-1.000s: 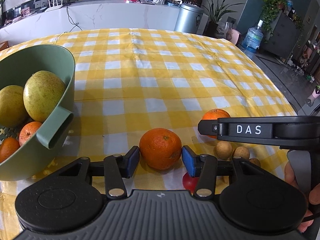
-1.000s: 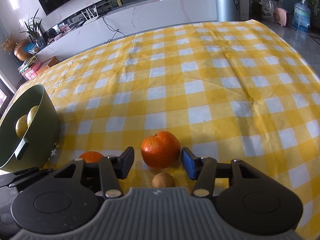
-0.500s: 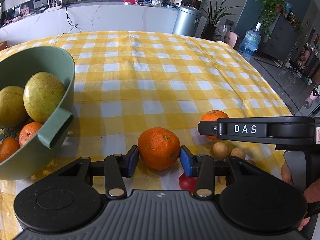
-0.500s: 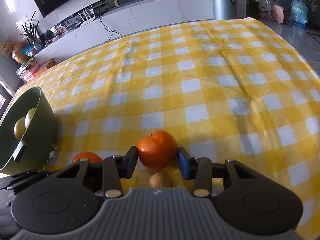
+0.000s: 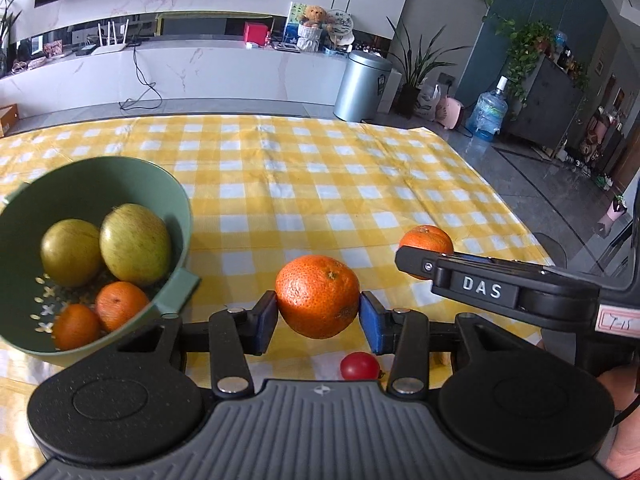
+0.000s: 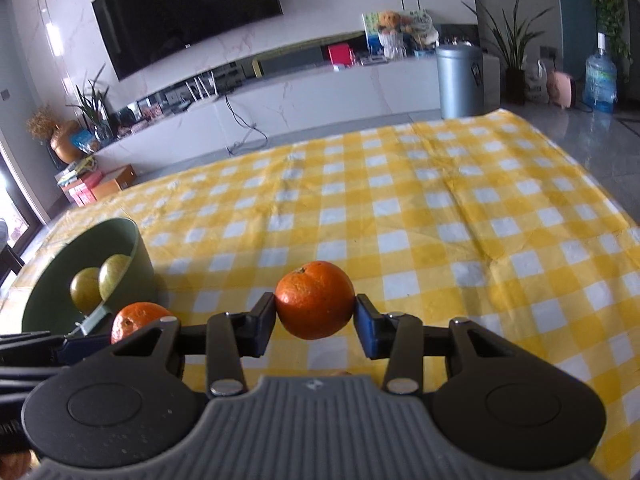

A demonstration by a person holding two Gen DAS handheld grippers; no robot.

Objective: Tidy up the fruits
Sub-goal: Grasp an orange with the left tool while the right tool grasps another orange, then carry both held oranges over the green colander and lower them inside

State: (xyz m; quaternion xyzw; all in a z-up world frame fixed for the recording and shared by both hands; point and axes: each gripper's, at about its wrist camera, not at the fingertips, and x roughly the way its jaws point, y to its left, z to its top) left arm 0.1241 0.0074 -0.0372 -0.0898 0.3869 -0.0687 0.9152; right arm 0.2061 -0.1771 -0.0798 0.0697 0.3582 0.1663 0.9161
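Left wrist view: my left fingers [image 5: 318,326] have just been closing and now pinch a large round orange [image 5: 318,297] by its sides, clear of the yellow checked table [image 5: 320,184], so it can travel. Below it a small red tomato [image 5: 359,365] waits. To the left the green plastic colander bowl [image 5: 176,216] stands near, already holding fruit, likely my drop point. My right fingers [image 6: 315,324], also just closed, clamp a smaller round orange [image 6: 315,299], with the bowl far left of them.
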